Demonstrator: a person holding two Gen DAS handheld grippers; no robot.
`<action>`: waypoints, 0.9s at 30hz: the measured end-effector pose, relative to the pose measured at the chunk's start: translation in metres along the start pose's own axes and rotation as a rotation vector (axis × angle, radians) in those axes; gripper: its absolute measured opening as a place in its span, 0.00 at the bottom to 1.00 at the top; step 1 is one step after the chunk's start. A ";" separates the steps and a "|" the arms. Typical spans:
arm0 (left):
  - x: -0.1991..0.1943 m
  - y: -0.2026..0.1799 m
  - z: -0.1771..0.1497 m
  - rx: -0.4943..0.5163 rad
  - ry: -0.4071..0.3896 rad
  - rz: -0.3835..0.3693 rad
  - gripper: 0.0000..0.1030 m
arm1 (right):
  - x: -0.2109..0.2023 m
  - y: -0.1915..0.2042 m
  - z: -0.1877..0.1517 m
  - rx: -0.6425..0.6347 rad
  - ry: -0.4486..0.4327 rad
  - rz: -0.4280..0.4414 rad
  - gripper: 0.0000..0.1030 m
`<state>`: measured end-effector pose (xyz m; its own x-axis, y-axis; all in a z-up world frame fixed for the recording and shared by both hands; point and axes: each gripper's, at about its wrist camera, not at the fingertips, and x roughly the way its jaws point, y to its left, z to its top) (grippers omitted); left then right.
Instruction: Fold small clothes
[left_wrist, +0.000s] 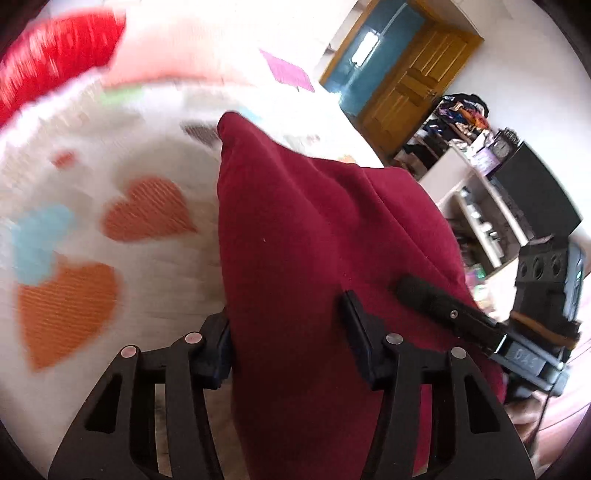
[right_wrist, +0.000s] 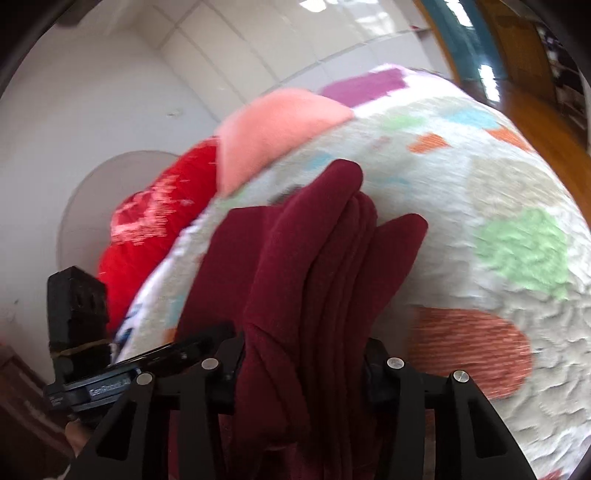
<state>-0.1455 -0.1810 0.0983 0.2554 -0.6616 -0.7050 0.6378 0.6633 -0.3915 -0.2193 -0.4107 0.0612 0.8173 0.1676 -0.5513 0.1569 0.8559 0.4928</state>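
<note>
A dark maroon garment (left_wrist: 306, 229) is lifted off a white bedspread with coloured hearts (left_wrist: 147, 221). In the left wrist view my left gripper (left_wrist: 288, 343) is shut on the garment, a thick fold filling the gap between its fingers (left_wrist: 218, 354). One finger of the right gripper (left_wrist: 439, 310) lies across the cloth at the right. In the right wrist view my right gripper (right_wrist: 301, 362) is shut on a bunched stack of folds of the maroon garment (right_wrist: 325, 258). The left gripper (right_wrist: 122, 365) shows at the lower left. The cloth hides both pairs of pads.
A red cushion (left_wrist: 55, 48) (right_wrist: 147, 229) and a folded salmon-pink cloth (right_wrist: 273, 129) lie at the far side of the bedspread (right_wrist: 480, 184). Beyond the bed stand a wooden door (left_wrist: 413, 81) and white shelves (left_wrist: 480, 206) with clutter.
</note>
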 end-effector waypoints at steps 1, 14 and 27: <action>-0.011 0.005 -0.001 0.008 -0.017 0.028 0.51 | 0.000 0.010 -0.001 -0.011 -0.006 0.021 0.43; -0.025 0.047 -0.028 -0.067 -0.005 0.228 0.56 | 0.018 0.070 -0.016 -0.194 0.012 -0.166 0.54; -0.057 0.038 -0.031 -0.029 -0.135 0.404 0.56 | 0.043 0.095 -0.044 -0.394 0.067 -0.257 0.36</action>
<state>-0.1578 -0.1077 0.1052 0.5743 -0.3855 -0.7222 0.4468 0.8868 -0.1180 -0.1935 -0.3006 0.0543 0.7398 -0.0534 -0.6707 0.1160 0.9920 0.0490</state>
